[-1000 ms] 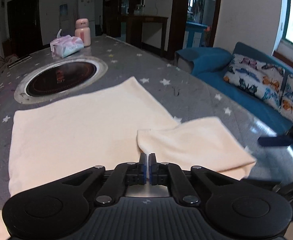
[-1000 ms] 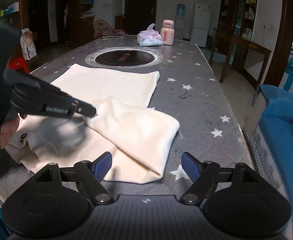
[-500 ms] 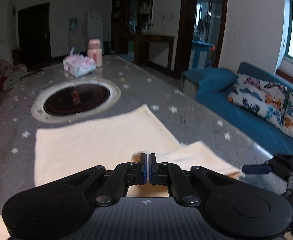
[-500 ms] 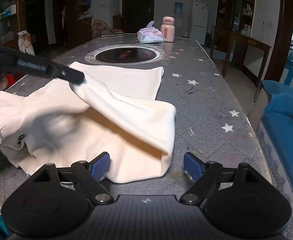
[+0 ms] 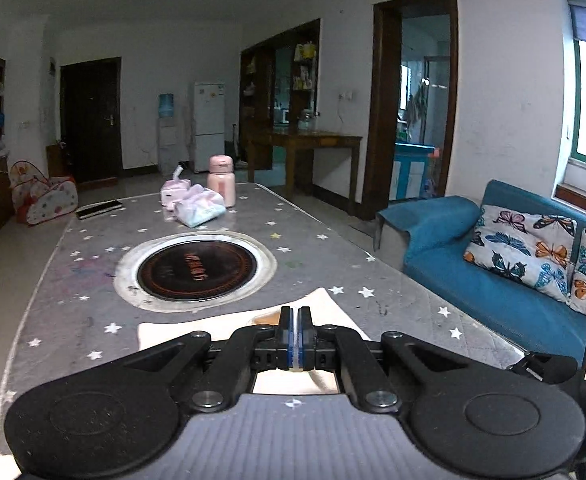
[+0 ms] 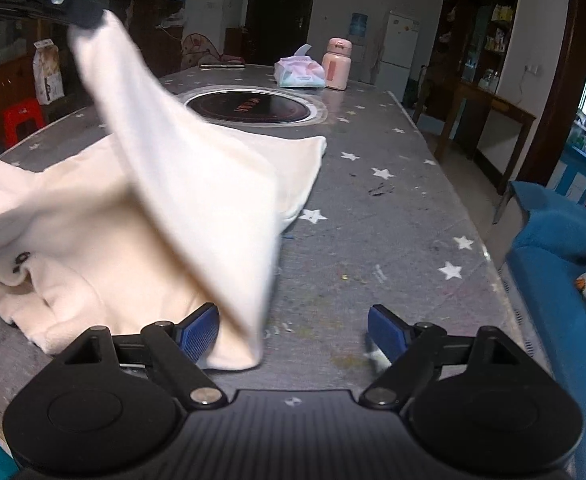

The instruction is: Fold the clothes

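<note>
A cream garment (image 6: 93,240) lies spread on the grey star-patterned table (image 6: 373,220). My left gripper (image 6: 83,16) is shut on one corner of it and holds that corner high at the upper left, so a long flap hangs down in a slope. In the left wrist view the shut left gripper (image 5: 294,314) has cream cloth (image 5: 197,330) showing under it. My right gripper (image 6: 293,328) stands open low over the table's near edge. The flap's bottom end hangs just beside its left pad (image 6: 199,326), and the pads do not press on it.
A round inset cooktop (image 6: 249,108) sits in the table's middle. Behind it stand a tissue pack (image 6: 299,74) and a pink bottle (image 6: 336,65). A phone (image 5: 99,209) lies at the far left corner. A blue sofa (image 6: 553,240) runs along the right side.
The left gripper has risen with the cloth corner, pulling the flap from lying flat on the table into a tall hanging slope. The right gripper has stayed open and nearly still.
</note>
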`<state>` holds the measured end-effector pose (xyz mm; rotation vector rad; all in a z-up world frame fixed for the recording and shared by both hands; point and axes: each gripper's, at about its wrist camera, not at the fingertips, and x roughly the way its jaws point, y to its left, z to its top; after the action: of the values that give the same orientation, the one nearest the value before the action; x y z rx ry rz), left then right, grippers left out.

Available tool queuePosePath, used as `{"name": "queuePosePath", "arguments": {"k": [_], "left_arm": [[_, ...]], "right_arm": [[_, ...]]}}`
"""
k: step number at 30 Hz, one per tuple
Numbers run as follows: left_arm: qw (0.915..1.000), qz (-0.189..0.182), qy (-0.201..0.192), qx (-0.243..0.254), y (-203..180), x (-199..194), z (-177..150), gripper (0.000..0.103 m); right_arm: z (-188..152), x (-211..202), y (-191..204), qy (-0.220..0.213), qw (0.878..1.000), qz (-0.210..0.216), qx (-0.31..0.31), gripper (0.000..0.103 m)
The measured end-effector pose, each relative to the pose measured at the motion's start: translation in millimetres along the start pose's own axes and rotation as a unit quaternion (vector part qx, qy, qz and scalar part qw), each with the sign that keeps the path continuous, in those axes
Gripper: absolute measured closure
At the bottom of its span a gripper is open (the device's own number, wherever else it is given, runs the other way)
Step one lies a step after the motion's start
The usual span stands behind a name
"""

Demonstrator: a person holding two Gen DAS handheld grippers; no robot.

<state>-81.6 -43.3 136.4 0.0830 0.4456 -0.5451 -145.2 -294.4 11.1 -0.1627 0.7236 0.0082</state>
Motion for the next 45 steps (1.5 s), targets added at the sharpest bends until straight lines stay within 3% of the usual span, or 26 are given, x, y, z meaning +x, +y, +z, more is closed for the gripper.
{"name": "queuePosePath", "arguments": {"k": [4,9,16,18,21,25,30,38,45], "left_arm": [[0.9997,0.009,0.021,-0.011,16,-7,-14,0.101],[0.9967,0.020,0.078,-0.014,26,-2,-49,0.101],[0.9885,0.033,0.148,-0.007,32,1,-89,0.097],[0.9862,0.046,0.158,-0.015,39,3,-93,0.097],[0.9858,0.066,0.152,-0.027,46,0,-91,0.097],[0.9894,0.044,0.133,-0.038,44,-4,-85,0.097],[0.9859,0.018,0.161,-0.044,38,16,-99,0.097],[0.9842,0.042,0.163,-0.055,48,15,-104,0.094],[0.9862,0.011,0.151,-0.067,41,39,-96,0.092]], "right_arm": [[-3,-3,-1,0.000,1.000,-0.013,-0.015,0.017],[-5,-6,-4,0.004,0.999,-0.017,-0.029,0.015],[-7,-20,-10,0.024,0.998,0.030,-0.059,0.016],[-4,-26,-15,0.027,0.997,0.048,-0.058,0.024],[11,-29,-19,0.014,0.996,0.077,-0.044,0.032],[35,-22,-16,-0.008,0.992,0.119,-0.032,0.042],[56,12,2,-0.003,0.986,0.166,-0.035,0.052],[59,42,13,0.025,0.987,0.151,-0.048,0.058],[71,37,29,0.013,0.983,0.168,-0.066,0.058]]}}
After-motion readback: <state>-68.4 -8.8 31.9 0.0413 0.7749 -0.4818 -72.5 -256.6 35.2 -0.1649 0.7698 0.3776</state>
